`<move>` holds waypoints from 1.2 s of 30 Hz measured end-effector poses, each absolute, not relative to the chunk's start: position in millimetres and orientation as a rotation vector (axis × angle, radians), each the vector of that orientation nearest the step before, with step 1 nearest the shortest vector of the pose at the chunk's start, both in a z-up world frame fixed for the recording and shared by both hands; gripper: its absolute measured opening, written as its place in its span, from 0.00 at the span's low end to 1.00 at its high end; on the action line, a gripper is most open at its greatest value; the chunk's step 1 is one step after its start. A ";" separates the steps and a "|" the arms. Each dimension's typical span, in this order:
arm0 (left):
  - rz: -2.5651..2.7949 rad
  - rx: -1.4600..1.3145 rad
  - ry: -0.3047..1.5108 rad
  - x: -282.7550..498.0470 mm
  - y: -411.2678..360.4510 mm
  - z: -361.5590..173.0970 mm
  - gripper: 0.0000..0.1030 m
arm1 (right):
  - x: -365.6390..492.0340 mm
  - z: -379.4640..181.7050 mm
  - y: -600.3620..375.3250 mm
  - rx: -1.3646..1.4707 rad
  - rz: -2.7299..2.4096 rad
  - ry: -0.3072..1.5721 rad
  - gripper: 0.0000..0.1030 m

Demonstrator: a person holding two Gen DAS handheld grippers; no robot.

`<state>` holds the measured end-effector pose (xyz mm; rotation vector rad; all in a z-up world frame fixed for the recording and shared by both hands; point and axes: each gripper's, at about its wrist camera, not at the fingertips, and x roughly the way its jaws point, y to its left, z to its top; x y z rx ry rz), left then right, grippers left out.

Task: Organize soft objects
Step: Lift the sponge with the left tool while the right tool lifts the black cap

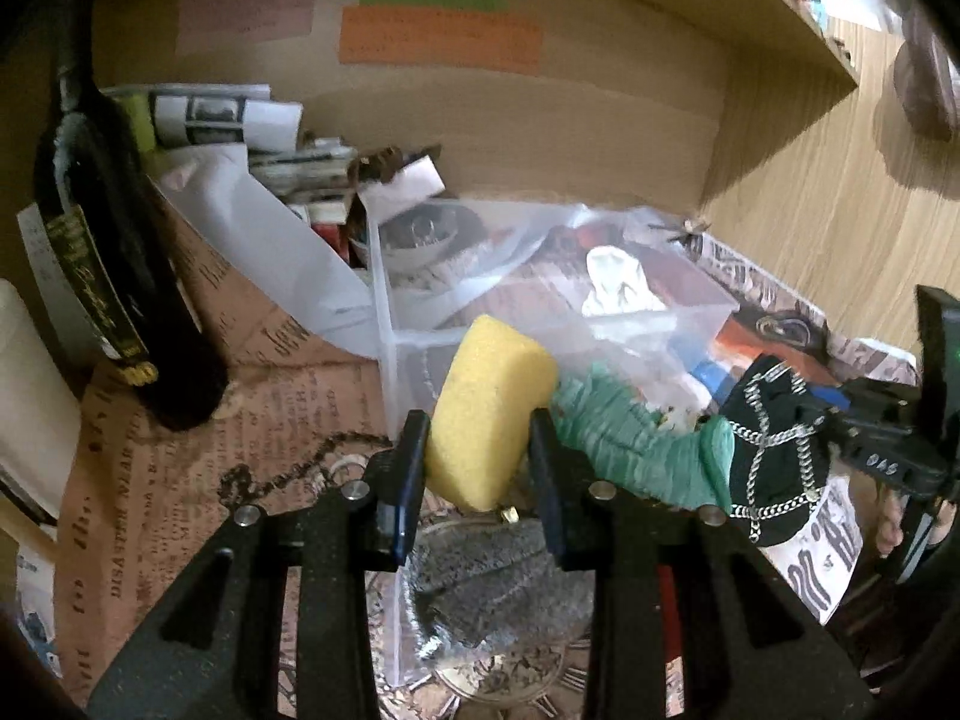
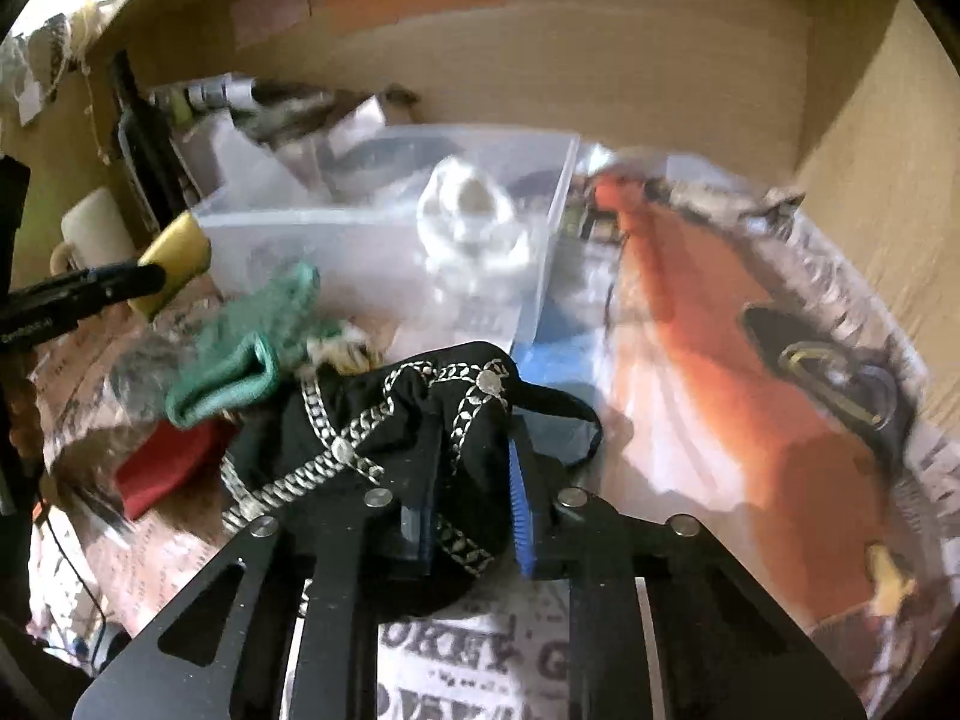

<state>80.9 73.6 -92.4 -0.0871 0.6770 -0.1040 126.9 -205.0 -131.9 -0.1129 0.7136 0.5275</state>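
My left gripper (image 1: 477, 450) is shut on a yellow sponge (image 1: 489, 408), held just in front of a clear plastic bin (image 1: 396, 324); the sponge also shows in the right wrist view (image 2: 174, 258). My right gripper (image 2: 468, 480) is shut on a black cloth with silver chain print (image 2: 390, 420), which shows at the right of the left wrist view (image 1: 774, 450). A green sock (image 1: 636, 444) lies between the two grippers. A white cloth (image 2: 468, 222) sits in the bin. A red cloth (image 2: 168, 468) lies left of the black one.
A dark wine bottle (image 1: 114, 276) stands at the left on newspaper (image 1: 180, 480). A grey scourer in a plastic bag (image 1: 492, 588) lies under my left gripper. An orange printed sheet (image 2: 720, 324) lies right. A cream mug (image 2: 96, 234), papers (image 1: 228, 114) and shelf walls (image 1: 600, 138) surround.
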 end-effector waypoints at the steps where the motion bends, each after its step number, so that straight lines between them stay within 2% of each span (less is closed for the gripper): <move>1: -0.102 -0.089 0.667 80.9 74.4 -89.2 0.32 | 124.2 -125.3 -207.0 -0.110 0.523 0.693 0.16; 11: -0.075 -0.114 0.566 93.3 84.2 -58.8 0.32 | 115.7 -46.6 -222.5 -0.101 0.469 0.444 0.15; 19: -0.045 -0.105 0.543 122.4 88.5 -48.3 0.32 | 138.8 -18.0 -203.6 -0.064 0.478 0.343 0.15; 25: -0.037 -0.110 0.601 155.8 88.9 -59.4 0.32 | 169.0 -17.3 -174.0 -0.054 0.503 0.337 0.15; 36: -0.057 -0.057 0.753 211.0 71.6 -96.0 0.32 | 216.4 -53.2 -130.4 -0.092 0.543 0.475 0.15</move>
